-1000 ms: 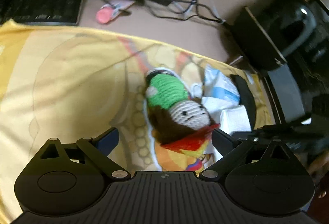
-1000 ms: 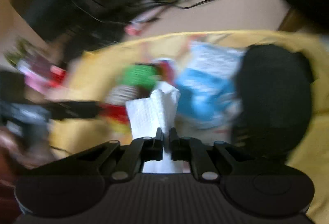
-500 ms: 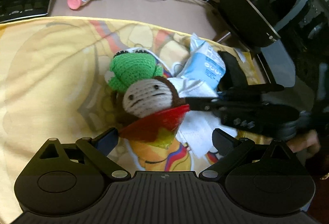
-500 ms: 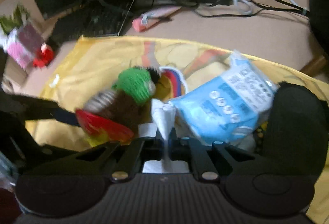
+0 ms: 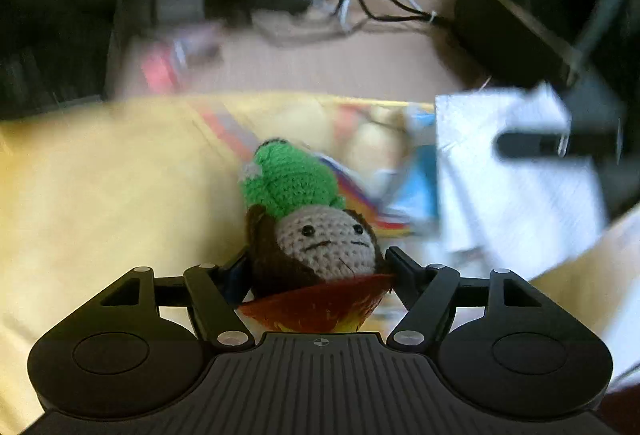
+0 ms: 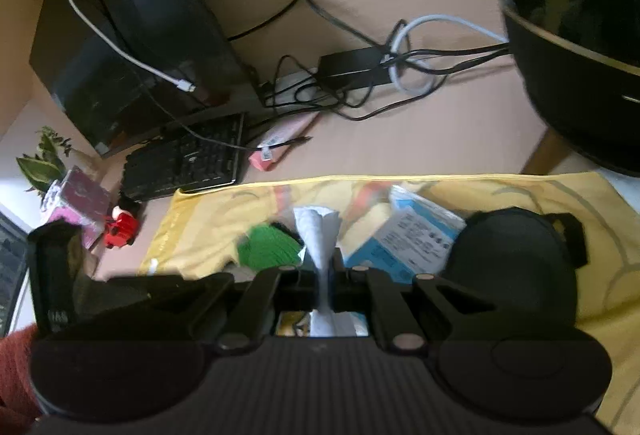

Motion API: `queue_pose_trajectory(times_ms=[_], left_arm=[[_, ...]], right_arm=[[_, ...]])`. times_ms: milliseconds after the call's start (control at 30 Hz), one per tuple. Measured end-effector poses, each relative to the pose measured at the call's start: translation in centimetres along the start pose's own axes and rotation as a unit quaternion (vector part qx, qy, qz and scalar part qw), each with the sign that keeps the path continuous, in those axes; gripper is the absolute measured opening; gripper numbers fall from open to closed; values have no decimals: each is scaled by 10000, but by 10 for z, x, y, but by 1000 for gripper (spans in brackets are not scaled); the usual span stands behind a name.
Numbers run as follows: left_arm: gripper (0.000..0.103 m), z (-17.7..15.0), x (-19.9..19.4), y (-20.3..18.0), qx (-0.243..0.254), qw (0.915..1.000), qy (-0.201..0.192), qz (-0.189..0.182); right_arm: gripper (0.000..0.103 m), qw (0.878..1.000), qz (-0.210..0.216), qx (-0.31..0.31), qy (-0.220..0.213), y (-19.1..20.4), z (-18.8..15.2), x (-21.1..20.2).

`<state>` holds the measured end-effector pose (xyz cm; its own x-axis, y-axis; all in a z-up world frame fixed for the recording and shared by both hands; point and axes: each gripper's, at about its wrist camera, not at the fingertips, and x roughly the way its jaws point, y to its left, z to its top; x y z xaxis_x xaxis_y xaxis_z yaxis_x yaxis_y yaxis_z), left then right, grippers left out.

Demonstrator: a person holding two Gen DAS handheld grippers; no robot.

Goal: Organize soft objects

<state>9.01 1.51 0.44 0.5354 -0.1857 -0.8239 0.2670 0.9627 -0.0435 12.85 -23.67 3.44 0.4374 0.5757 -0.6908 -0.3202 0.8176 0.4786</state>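
The left gripper (image 5: 318, 267) squeezes the crochet doll (image 5: 310, 231) above the yellow cloth (image 5: 100, 203); the right gripper (image 6: 322, 275) pinches a white tissue (image 6: 318, 231) (lift gently, keeping both apart).

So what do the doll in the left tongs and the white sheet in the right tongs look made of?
The doll looks like crocheted yarn: matte, with visible stitch loops. The white sheet looks like tissue or paper towel: thin, matte, crumpling where pinched; fabric can't be excluded.
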Motion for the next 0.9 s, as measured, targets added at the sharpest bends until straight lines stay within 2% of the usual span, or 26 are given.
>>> queue_pose_trajectory(times_ms=[33, 67, 100, 133, 167, 200, 300, 333, 367, 433, 500, 600, 700, 800, 900], left_arm=[[75, -3, -5, -8, 750, 9954, -142, 574], [75, -8, -7, -16, 1468, 9829, -233, 1091], [75, -15, -6, -23, 2166, 9637, -261, 1541], [75, -21, -3, -26, 2617, 9482, -219, 1790], [75, -27, 0, -28, 2935, 9365, -125, 1914], [76, -32, 3, -29, 3057, 9331, -14, 1894], [79, -41, 9, -37, 2856, 9458, 191, 1536], [81, -43, 7, -42, 2786, 9484, 102, 1511], [88, -43, 4, -46, 2717, 9516, 19, 1435], [94, -42, -5, -52, 2451, 9634, -160, 1073], [94, -40, -15, -53, 2148, 9735, -316, 720], [95, -38, -25, -51, 1913, 9798, -393, 438], [95, -38, -26, -46, 1700, 9843, -331, 354], [95, -38, -23, -35, 1377, 9900, -242, 194], [95, -38, -23, -21, 969, 9952, -139, -36]], right_arm=[[6, 10000, 34, -29, 38, 3, 3, 4], [6, 9999, 77, -82, 85, 7, 6, 10], [6, 9998, 133, -131, 119, 14, 8, 17], [5, 9995, 222, -186, 151, 20, 12, 23], [5, 9991, 324, -234, 173, 27, 16, 29], [5, 9985, 431, -278, 169, 36, 19, 34], [5, 9945, 1016, -244, 43, 58, 32, 45], [5, 9914, 1295, -167, 11, 64, 36, 49], [6, 9875, 1573, -91, -21, 69, 40, 53], [6, 9847, 1739, -19, 127, 75, 43, 69], [6, 9870, 1550, -197, 367, 76, 39, 88], [6, 9914, 965, -497, 729, 71, 22, 110], [6, 9939, 426, -750, 693, 65, 7, 106], [6, 9911, -210, -1138, 651, 60, 1, 104], [6, 9907, -394, -1078, 734, 49, -1, 104]])
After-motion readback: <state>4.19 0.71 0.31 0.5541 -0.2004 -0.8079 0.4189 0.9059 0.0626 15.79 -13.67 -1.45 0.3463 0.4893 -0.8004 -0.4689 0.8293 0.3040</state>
